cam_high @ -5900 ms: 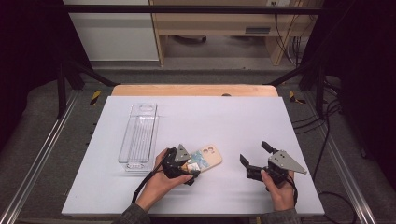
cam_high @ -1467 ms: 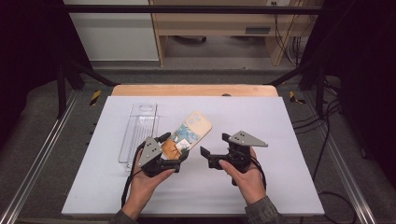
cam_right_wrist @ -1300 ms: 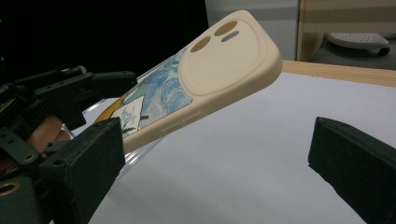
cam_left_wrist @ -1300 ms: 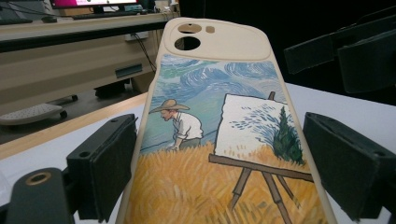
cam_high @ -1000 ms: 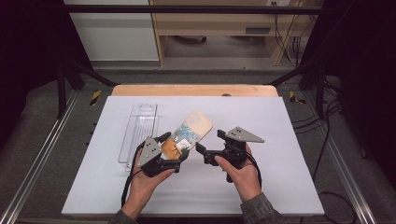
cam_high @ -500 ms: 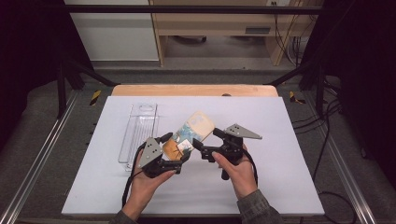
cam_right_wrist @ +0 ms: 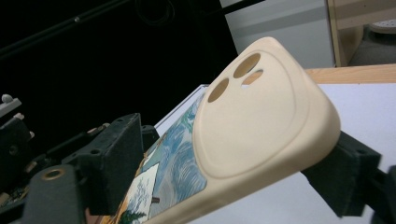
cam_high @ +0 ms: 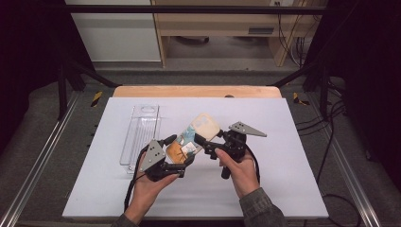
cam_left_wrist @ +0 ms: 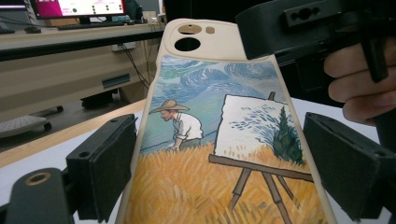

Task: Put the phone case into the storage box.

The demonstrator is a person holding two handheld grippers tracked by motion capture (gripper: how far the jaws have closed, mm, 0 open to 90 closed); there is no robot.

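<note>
Held above the white table (cam_high: 283,142), a little near of its middle: a cream phone case (cam_high: 196,135) with a painted picture of a man in a straw hat and an easel in a wheat field. Tilted, with the camera-hole end pointing far and to the right, raised off the surface.

Left gripper (cam_high: 176,156), in the left hand (cam_high: 144,187): pinching the near end of the phone case, one black jaw on each long edge, seen clearly in the left gripper view, where the case (cam_left_wrist: 219,140) stands between both pads.

Right gripper (cam_high: 204,144), in the right hand (cam_high: 241,170): jaws spread, one on each side of the far, cream end of the case (cam_right_wrist: 261,121). Probably not yet pressing on it, though hard to tell from the right gripper view whether the right pad touches the edge.

To the left, lying flat on the table, well apart from the hands: a clear plastic tray (cam_high: 139,135), long and narrow.
</note>
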